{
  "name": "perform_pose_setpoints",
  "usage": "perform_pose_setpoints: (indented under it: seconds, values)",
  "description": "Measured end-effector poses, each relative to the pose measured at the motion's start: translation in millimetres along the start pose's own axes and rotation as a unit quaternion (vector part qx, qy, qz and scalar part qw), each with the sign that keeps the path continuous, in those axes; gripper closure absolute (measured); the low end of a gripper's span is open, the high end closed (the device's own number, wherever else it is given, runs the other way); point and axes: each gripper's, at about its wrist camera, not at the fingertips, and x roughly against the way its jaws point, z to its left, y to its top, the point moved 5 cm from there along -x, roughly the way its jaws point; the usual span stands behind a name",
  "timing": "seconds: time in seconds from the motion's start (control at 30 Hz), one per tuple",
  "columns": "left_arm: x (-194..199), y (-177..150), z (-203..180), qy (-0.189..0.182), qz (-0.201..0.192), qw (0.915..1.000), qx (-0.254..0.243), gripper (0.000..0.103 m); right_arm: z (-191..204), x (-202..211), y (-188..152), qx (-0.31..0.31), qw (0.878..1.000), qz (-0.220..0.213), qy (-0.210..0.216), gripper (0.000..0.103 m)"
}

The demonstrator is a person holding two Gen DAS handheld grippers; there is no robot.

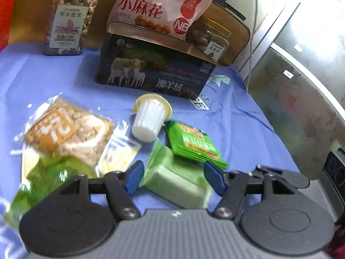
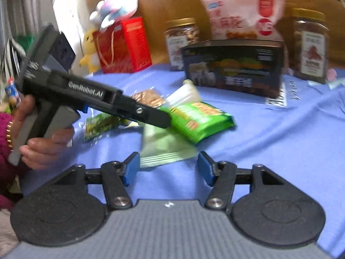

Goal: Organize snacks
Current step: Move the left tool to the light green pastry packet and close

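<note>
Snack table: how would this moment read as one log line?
left gripper: open, over pale green pack | right gripper: open, empty | pink bag: in dark box

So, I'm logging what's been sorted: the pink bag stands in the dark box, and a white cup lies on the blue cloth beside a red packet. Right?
Not quite: the packet beside the white cup is green, as the left wrist view shows. The pink bag does stand in the dark box.

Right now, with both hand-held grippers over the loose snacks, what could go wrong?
The left hand-held gripper is open around the pale green packet, whose far end lies under the bright green packet; lifting may drag that one. The white cup, tipped beside them, could roll. The pink bag stands loosely in the dark box.
</note>
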Motion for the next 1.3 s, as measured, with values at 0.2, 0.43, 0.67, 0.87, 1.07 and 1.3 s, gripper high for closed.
perform_pose_setpoints:
  seconds: [0.2,0.43,0.67,0.87,1.07,1.3]
  values:
    - [25,-35,-20,-0.010,0.012,0.9997,-0.017,0.045,27,12,-14,0.058,0.998,0.007,0.000,0.048]
    - [48,-73,-38,-0.024,0.019,0.9989,-0.035,0.045,41,37,-35,0.047,0.999,0.002,-0.007,0.056]
    - [74,-98,-43,-0.035,0.023,0.9984,-0.038,0.042,59,67,-56,0.020,1.000,-0.017,-0.004,0.055]
    - [88,-92,-28,-0.019,0.004,0.9998,-0.001,0.041,56,76,-59,-0.008,0.999,-0.042,-0.027,0.055]
    - [79,-74,-23,-0.029,0.001,0.9993,0.023,0.038,57,72,-57,-0.005,0.997,-0.055,-0.047,0.054]
    - [51,-63,-25,-0.026,0.023,0.9991,0.024,0.041,51,59,-57,-0.009,0.997,-0.052,-0.064,0.052]
